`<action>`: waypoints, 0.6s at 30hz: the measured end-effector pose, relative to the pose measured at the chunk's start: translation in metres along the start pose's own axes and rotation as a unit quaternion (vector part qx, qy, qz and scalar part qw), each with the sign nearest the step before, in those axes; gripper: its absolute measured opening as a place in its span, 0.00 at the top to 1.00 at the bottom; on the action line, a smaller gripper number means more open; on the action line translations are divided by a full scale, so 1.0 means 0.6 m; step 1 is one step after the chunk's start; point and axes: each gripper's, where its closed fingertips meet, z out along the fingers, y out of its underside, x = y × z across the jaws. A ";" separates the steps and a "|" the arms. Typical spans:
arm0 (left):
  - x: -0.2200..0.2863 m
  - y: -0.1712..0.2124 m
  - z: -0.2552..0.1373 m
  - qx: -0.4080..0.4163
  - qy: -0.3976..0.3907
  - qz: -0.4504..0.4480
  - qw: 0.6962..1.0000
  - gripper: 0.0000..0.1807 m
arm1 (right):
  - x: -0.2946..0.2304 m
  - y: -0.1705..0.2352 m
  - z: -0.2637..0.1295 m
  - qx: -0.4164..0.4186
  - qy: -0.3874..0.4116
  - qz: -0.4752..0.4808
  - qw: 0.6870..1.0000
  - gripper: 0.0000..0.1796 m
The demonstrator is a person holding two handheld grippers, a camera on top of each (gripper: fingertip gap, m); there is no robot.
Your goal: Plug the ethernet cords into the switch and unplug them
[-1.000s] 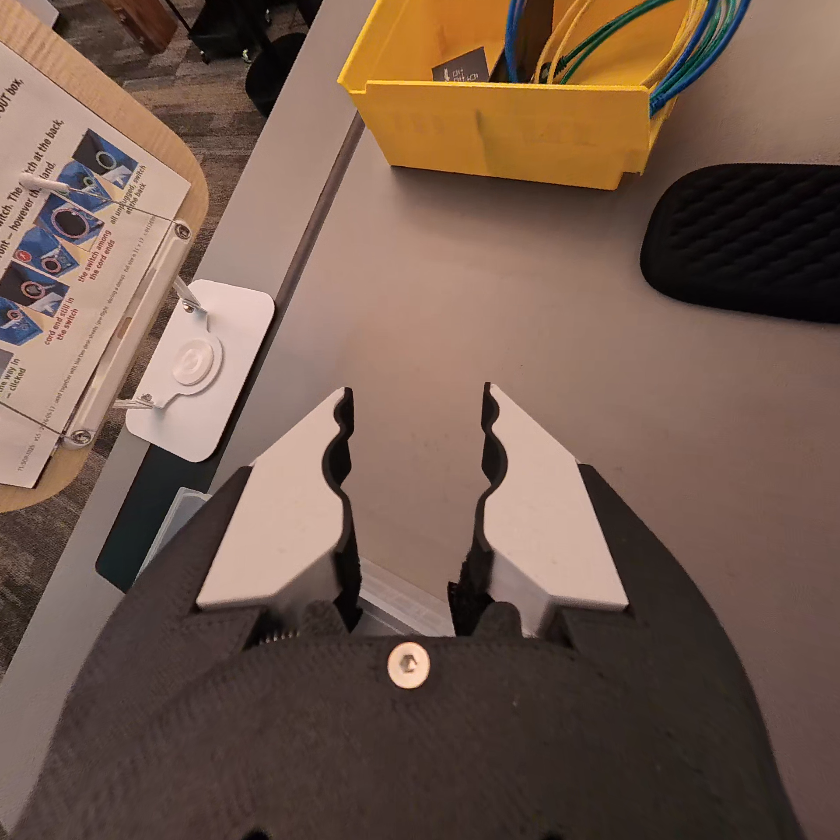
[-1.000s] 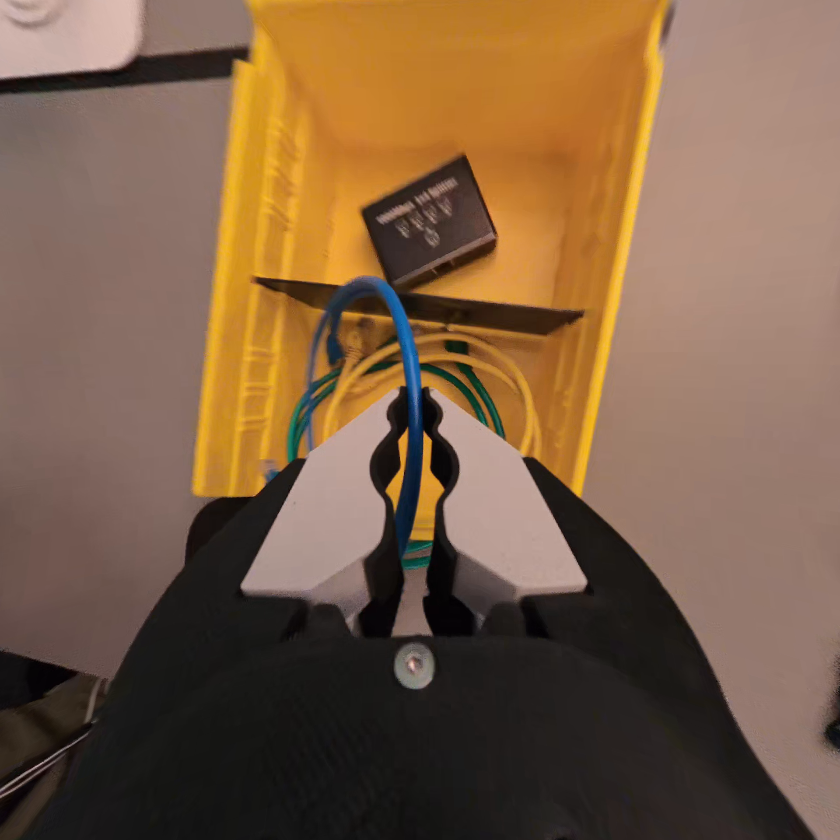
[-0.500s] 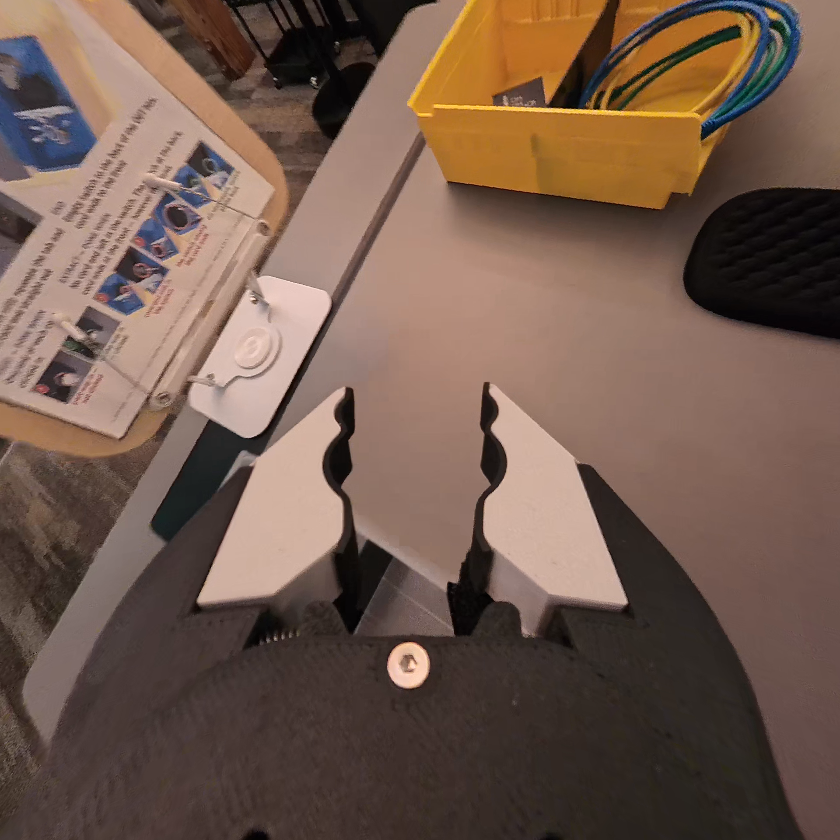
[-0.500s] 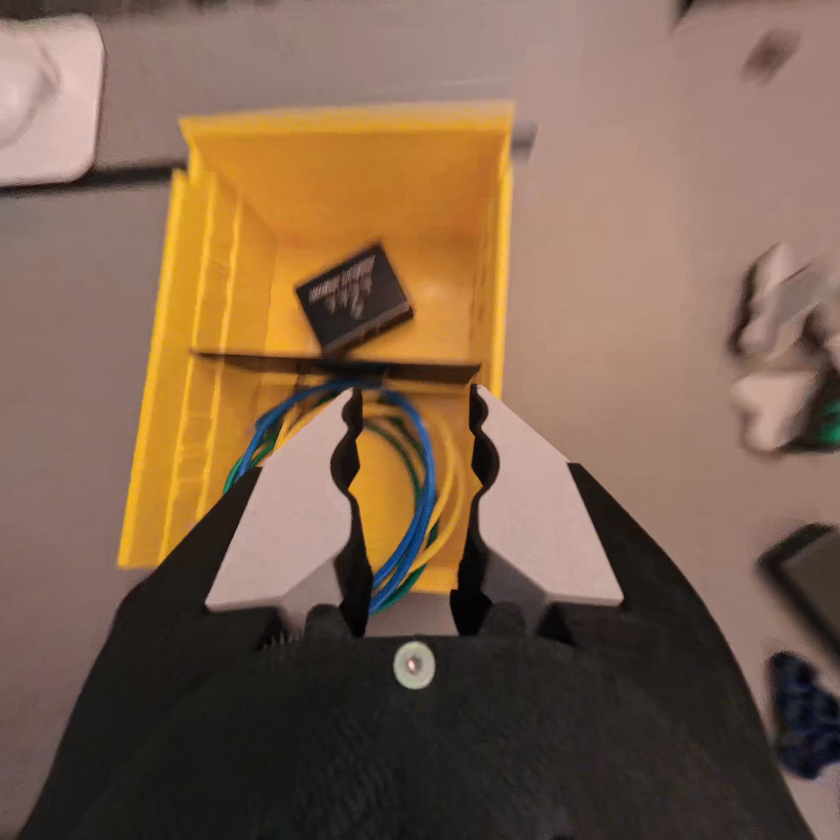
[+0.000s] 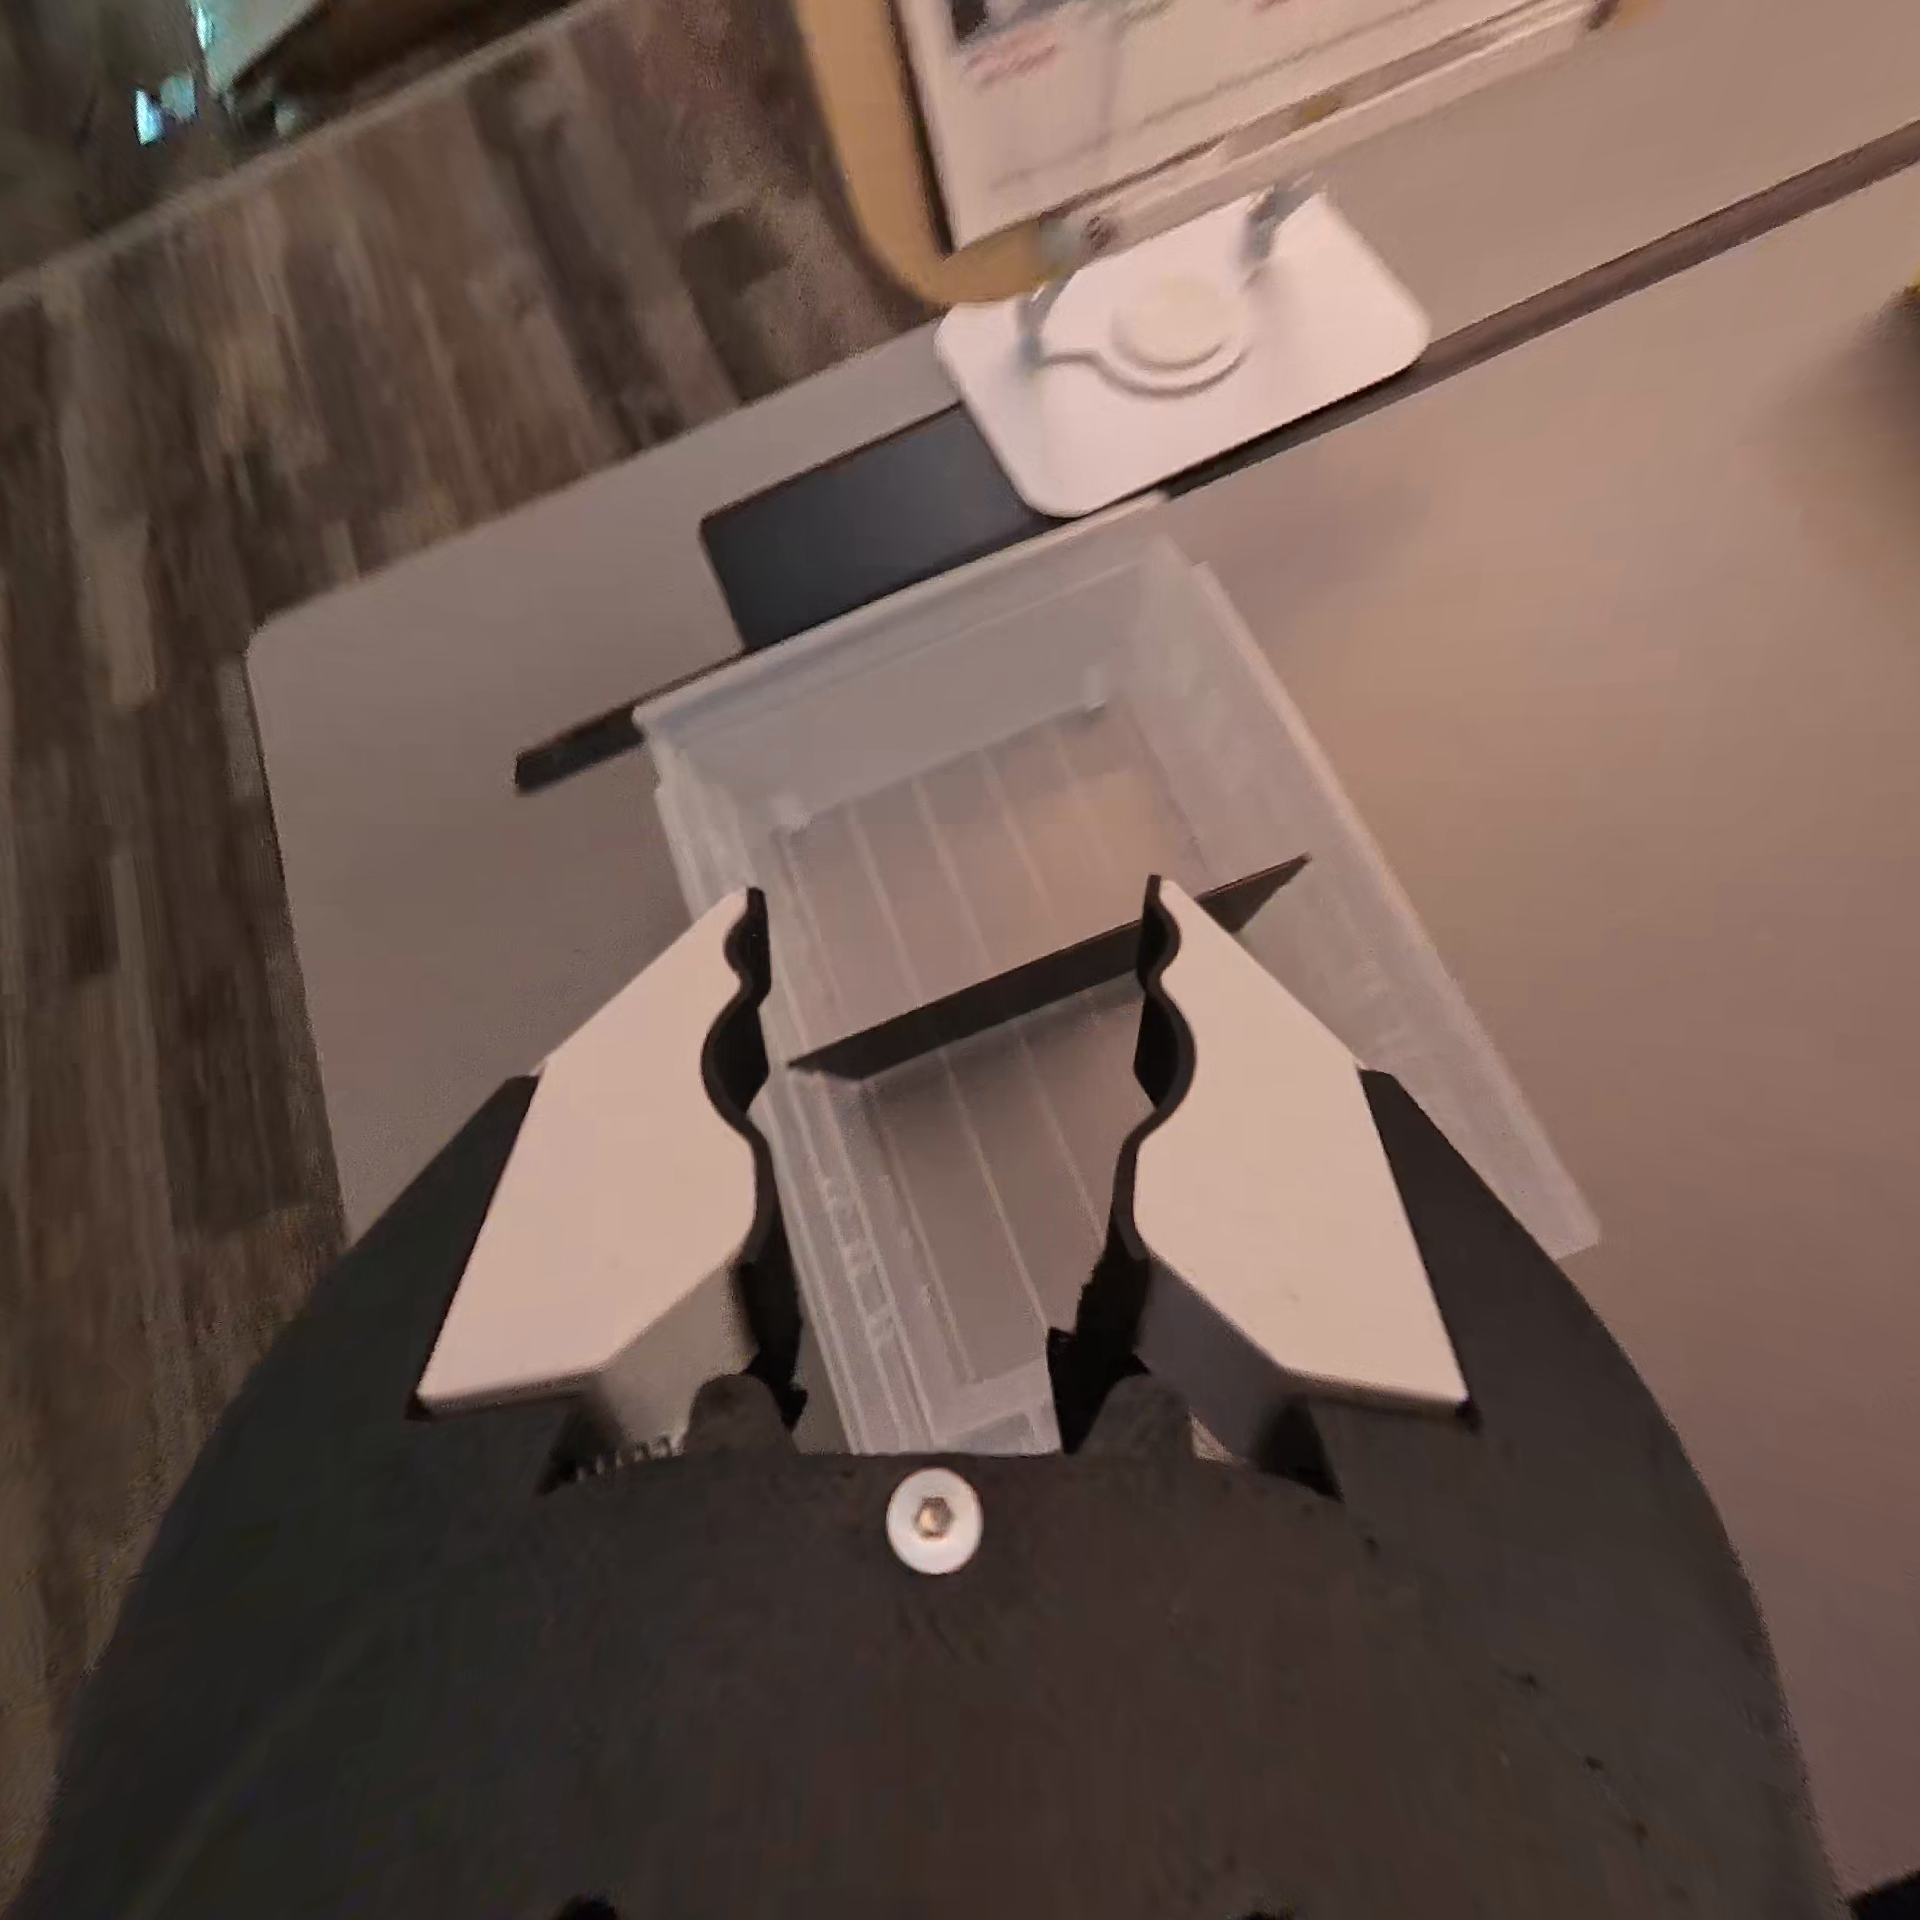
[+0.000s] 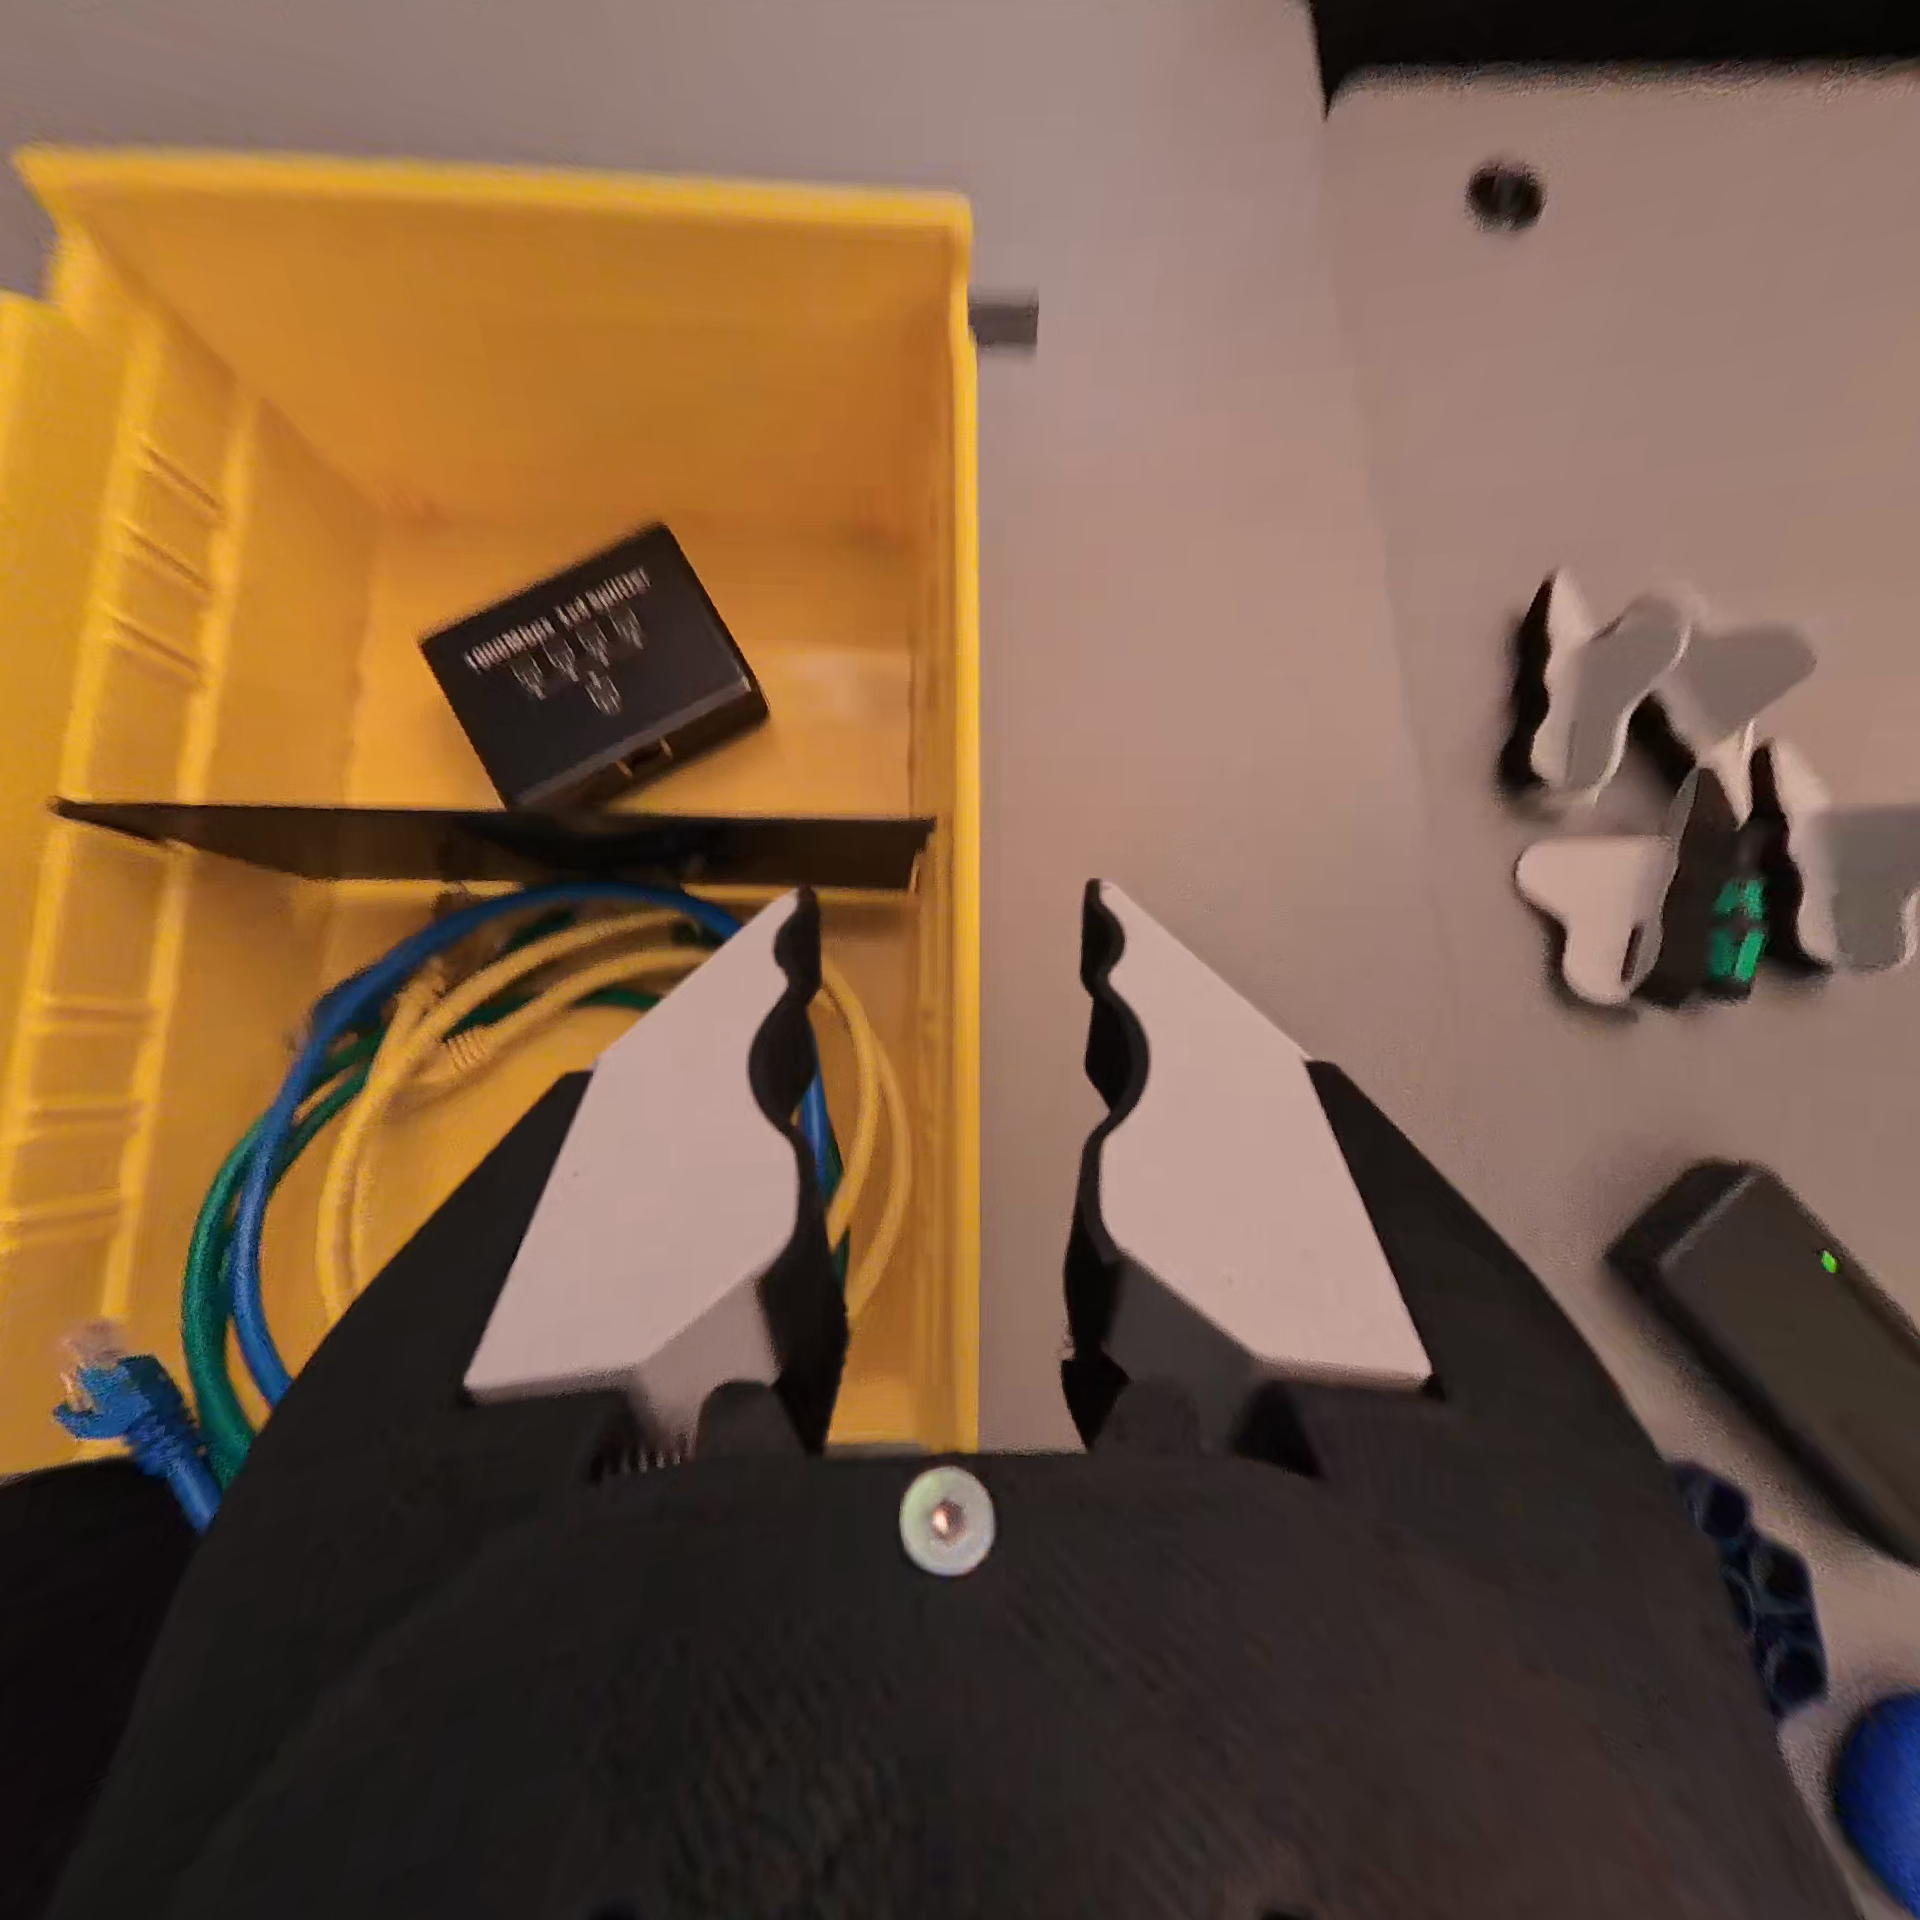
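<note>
A: Left gripper (image 5: 951, 914), what's it showing? B: Jaws spread wide, nothing between the white fingers (image 5: 623, 1174); black pads face each other across a clear gap.

A: And the right gripper (image 6: 943, 902)? B: Same story; fingers parted, gap bare, nothing pinched; it points forward and downward, black body filling the lower frame.

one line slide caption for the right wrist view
Open right gripper above yellow bin holding black switch and coiled ethernet cords.
</note>
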 end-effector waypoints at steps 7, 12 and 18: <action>-0.100 0.124 0.032 -0.140 -0.056 -0.108 0.983 0.56 | -0.016 0.075 0.049 -0.113 -0.072 0.058 0.989 0.89; -0.112 0.214 0.059 -0.241 -0.022 -0.172 0.955 0.55 | -0.017 0.092 0.064 -0.148 -0.067 0.045 0.986 0.97; -0.085 0.262 0.086 -0.305 0.049 -0.206 0.928 0.66 | -0.065 0.099 0.056 -0.183 -0.097 -0.011 0.978 0.96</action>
